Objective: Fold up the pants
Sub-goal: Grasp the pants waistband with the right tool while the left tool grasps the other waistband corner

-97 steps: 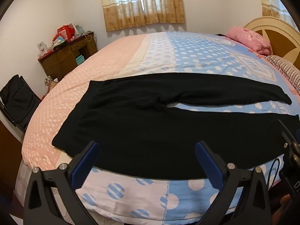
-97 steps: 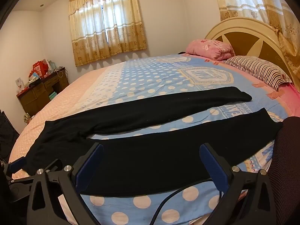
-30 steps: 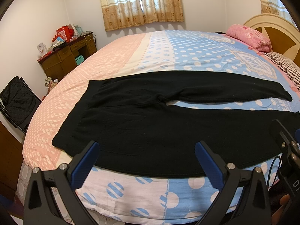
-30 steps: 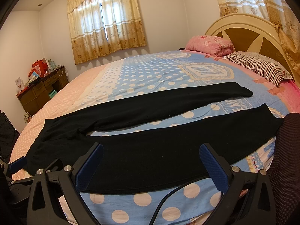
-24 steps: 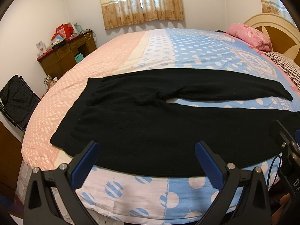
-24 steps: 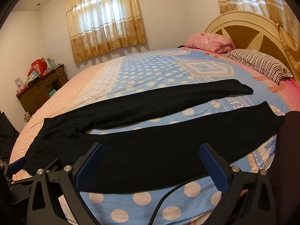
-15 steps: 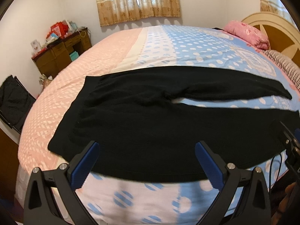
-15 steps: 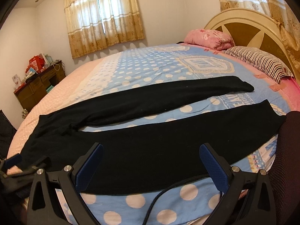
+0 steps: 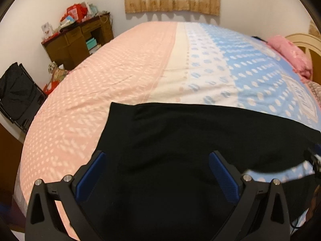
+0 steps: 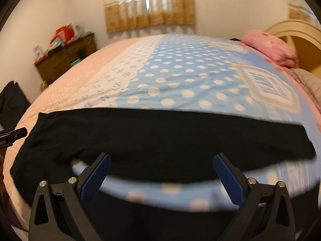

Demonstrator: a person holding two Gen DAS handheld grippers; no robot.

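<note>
Black pants (image 9: 176, 138) lie flat across the bed, waistband to the left, legs running right. My left gripper (image 9: 157, 172) is open and empty, low over the waist and seat part. In the right wrist view the far leg (image 10: 160, 134) stretches across the bedspread and the near leg (image 10: 160, 219) is at the bottom edge. My right gripper (image 10: 161, 174) is open and empty, over the strip of bedspread between the two legs. The left gripper's tip (image 10: 14, 134) shows at the left edge.
The bed has a pink and blue polka-dot spread (image 9: 128, 74). A pink pillow (image 10: 270, 46) and a cream headboard (image 10: 301, 36) are at the right. A cluttered wooden desk (image 9: 80, 38) and a black bag on a rack (image 9: 18, 94) stand at the left.
Both grippers have moved forward and down towards the pants, which now fill much more of each view. Both stay open. The pants have not moved.
</note>
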